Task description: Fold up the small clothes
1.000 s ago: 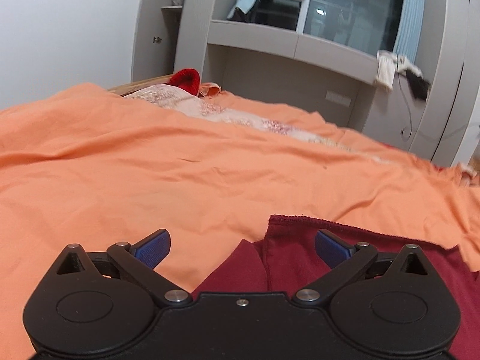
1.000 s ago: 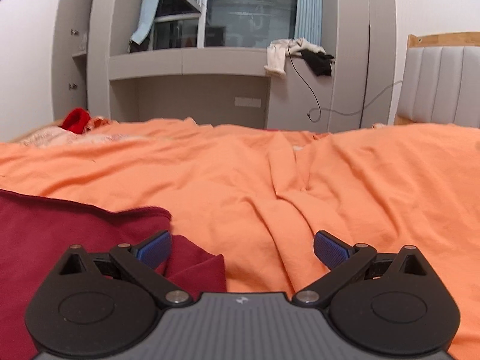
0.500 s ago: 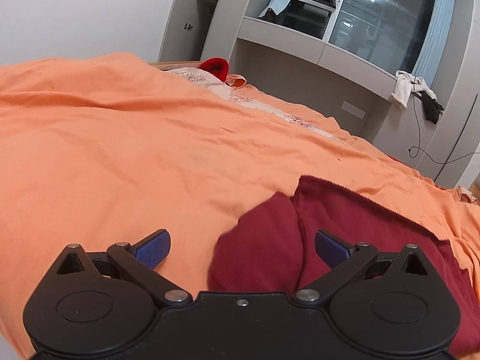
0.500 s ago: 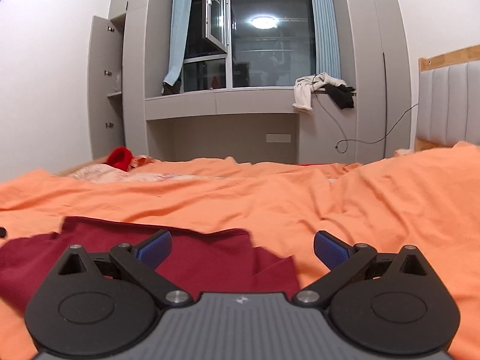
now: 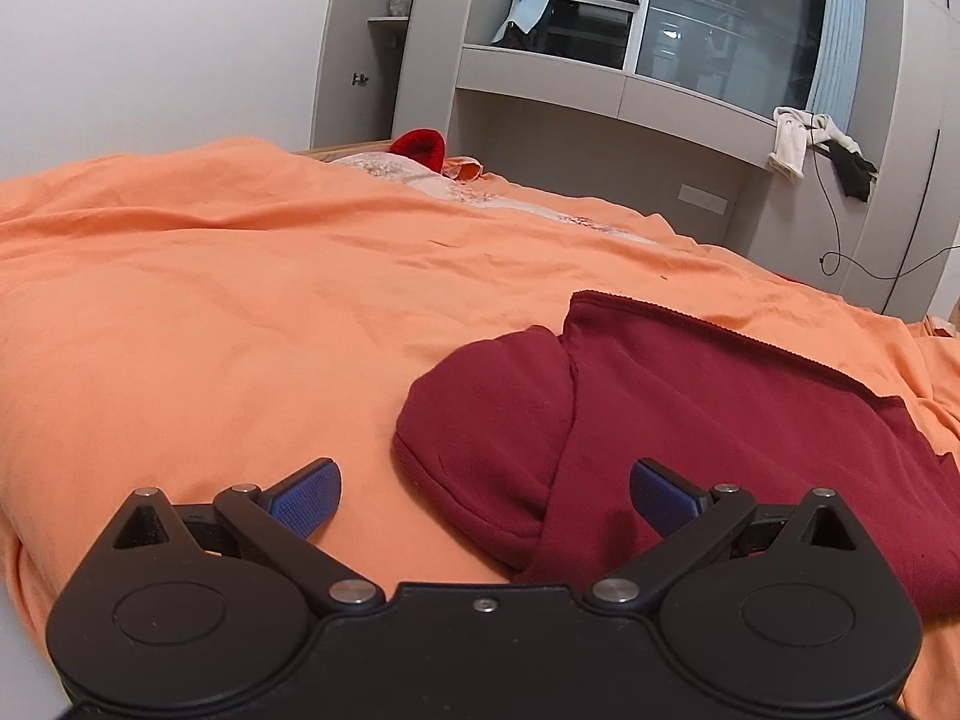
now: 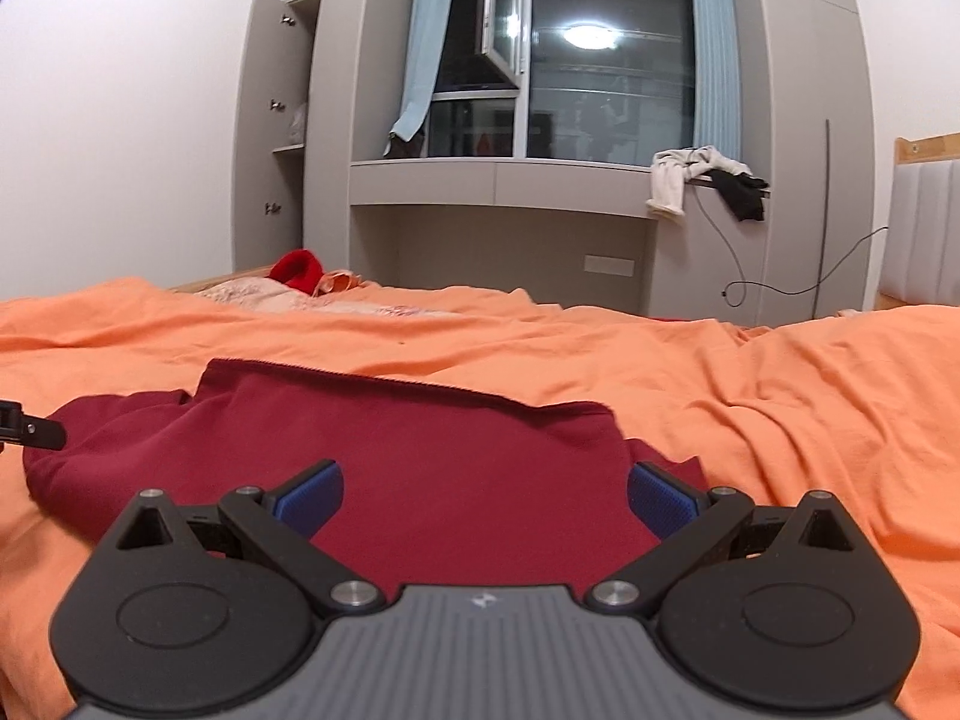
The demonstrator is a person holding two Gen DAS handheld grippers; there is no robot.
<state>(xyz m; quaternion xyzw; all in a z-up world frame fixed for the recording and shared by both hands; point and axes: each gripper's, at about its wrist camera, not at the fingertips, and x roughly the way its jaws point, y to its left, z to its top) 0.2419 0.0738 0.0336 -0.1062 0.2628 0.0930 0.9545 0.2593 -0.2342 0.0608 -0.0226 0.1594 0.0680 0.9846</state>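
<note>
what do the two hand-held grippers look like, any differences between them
The left hand-held gripper and the right hand-held gripper are both matte black, with two round disc housings, silver pivot screws, angled link arms and blue ribbed finger pads. The left's central body is smooth black with a small screw; the right's is grey, ribbed, with a small white logo. No cables or sleeves are visible.

Ahead of your left gripper (image 5: 485, 495), bare orange bedding (image 5: 240, 312) is stretching away with nothing standing on it; only the dark red garment (image 5: 630, 396) is lying between and right of its spread fingers. Your right gripper (image 6: 485, 495) is hovering with that garment (image 6: 420, 456) filling the gap ahead, while open orange cover (image 6: 780, 408) is lying to its right. A red item (image 6: 295, 269) is sitting far ahead.
</note>
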